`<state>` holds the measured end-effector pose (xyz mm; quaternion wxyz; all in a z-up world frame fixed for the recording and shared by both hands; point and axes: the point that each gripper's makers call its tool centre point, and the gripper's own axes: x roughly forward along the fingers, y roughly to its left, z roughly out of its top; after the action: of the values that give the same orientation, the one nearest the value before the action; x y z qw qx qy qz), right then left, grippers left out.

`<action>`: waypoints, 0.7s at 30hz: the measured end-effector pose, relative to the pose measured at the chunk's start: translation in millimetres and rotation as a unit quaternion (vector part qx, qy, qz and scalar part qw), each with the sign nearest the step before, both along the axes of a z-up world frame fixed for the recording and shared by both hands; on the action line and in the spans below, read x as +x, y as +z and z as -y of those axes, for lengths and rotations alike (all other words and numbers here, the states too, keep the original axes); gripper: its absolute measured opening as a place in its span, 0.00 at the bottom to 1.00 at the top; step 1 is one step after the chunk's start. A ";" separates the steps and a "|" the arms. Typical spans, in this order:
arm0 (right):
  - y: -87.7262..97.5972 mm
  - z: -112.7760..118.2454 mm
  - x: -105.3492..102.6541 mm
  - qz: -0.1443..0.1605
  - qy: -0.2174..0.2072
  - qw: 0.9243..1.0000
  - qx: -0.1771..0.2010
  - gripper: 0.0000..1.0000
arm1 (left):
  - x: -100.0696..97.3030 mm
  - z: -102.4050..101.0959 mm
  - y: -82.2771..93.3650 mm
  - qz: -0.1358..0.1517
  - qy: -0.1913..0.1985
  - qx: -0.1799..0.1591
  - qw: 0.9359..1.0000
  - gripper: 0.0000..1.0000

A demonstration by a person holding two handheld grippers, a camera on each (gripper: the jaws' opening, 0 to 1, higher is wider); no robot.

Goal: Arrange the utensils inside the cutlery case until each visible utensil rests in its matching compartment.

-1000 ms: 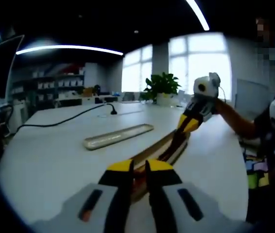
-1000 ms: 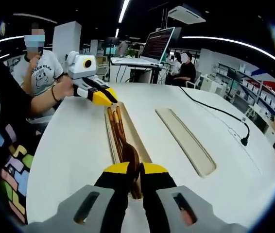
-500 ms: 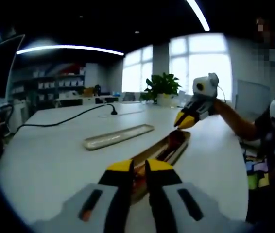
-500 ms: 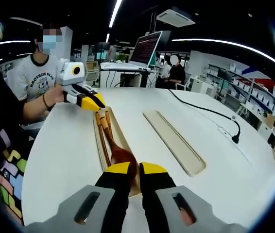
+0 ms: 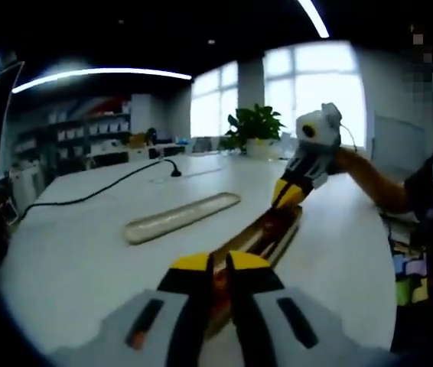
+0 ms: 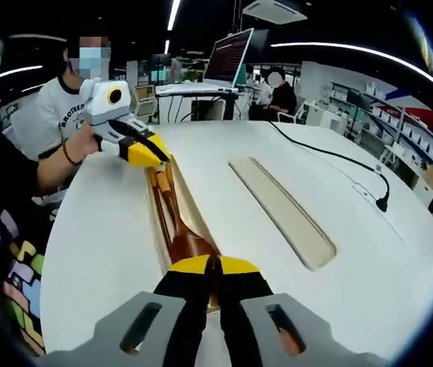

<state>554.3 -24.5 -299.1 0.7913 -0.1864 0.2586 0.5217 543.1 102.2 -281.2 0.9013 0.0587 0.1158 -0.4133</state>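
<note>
White desk (image 6: 339, 199) in an open office with shelving, ceiling strip lights, a window and a potted plant (image 5: 256, 125); a black cable (image 6: 331, 157) runs across it. The narrow cutlery case (image 6: 157, 229) lies lengthwise between both grippers, holding brown wooden utensils (image 6: 177, 222); its beige lid (image 6: 281, 210) lies just beside it. Left gripper (image 5: 218, 269): fingers nearly closed at the case's end; hold cannot be determined. Right gripper (image 6: 213, 269): fingers pressed together at the opposite end, grip unclear.
</note>
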 end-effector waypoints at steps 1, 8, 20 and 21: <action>0.5 -1.1 -0.9 -0.020 -0.004 1.000 0.008 0.01 | 0.2 2.9 0.8 0.003 -0.003 0.004 1.000 0.08; 13.8 3.4 9.8 -0.008 -0.010 1.000 0.024 0.01 | 3.7 9.3 9.1 0.023 -0.009 0.024 0.999 0.09; 17.7 -1.1 5.0 0.031 -0.017 0.999 0.030 0.02 | 9.3 -0.3 18.0 0.029 0.005 0.023 0.999 0.09; 18.3 -0.7 5.2 0.035 -0.019 0.999 0.030 0.02 | 10.8 -1.5 19.6 0.029 0.007 0.021 0.999 0.09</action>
<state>559.4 -23.7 -280.8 0.8150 -0.1762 0.2185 0.5069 553.9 103.7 -261.5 0.9056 0.0892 0.0985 -0.4027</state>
